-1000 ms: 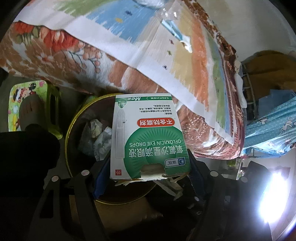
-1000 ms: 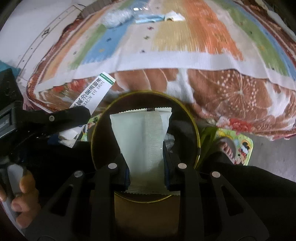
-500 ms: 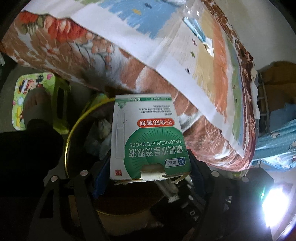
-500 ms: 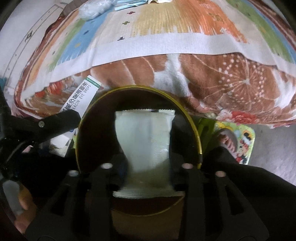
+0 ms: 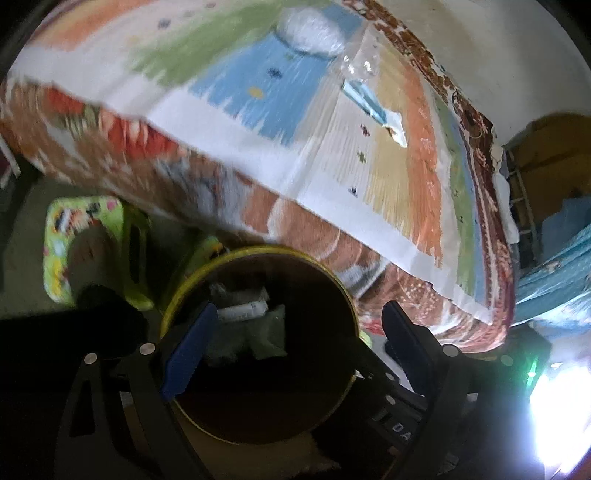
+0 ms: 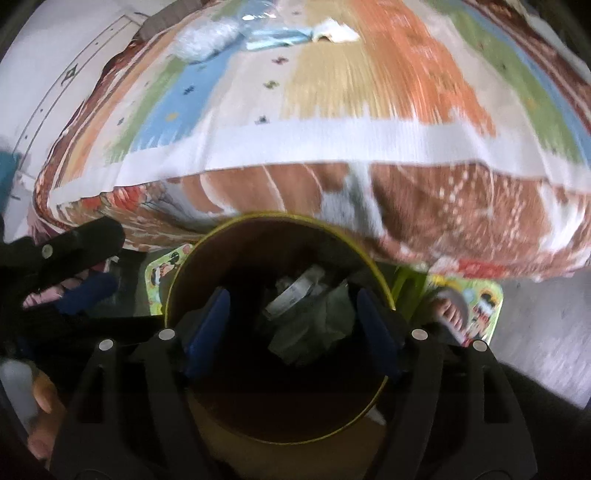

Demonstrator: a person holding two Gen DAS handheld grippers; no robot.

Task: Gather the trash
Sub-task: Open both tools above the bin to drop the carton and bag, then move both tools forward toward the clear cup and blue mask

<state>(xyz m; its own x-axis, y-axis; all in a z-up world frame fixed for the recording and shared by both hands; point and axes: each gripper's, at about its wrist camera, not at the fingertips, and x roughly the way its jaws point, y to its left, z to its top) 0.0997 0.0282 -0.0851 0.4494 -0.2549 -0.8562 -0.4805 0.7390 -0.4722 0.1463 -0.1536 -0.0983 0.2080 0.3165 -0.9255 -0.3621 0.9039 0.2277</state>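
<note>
A round dark bin with a yellow rim [image 5: 334,280] [image 6: 373,266] stands on the floor against the bed. Crumpled wrappers and a small box [image 5: 240,308] [image 6: 295,291] lie inside it. My left gripper [image 5: 295,325] is open and empty just above the bin's mouth. My right gripper [image 6: 293,317] is open and empty above the same bin. More trash lies far back on the bed: a clear plastic bag [image 5: 310,31] [image 6: 207,38], a blue wrapper [image 5: 364,98] [image 6: 277,37] and a white scrap [image 6: 336,33].
The bed with a striped colourful blanket [image 5: 332,140] [image 6: 314,110] fills the view beyond the bin. A green cartoon stool with a foot on it [image 5: 74,251] [image 6: 461,306] stands beside the bin. A pale wall [image 5: 498,55] lies behind the bed.
Both grippers opened. The green eye-drops box left my left gripper and the white sachet left my right gripper; both views now show trash inside the bin.
</note>
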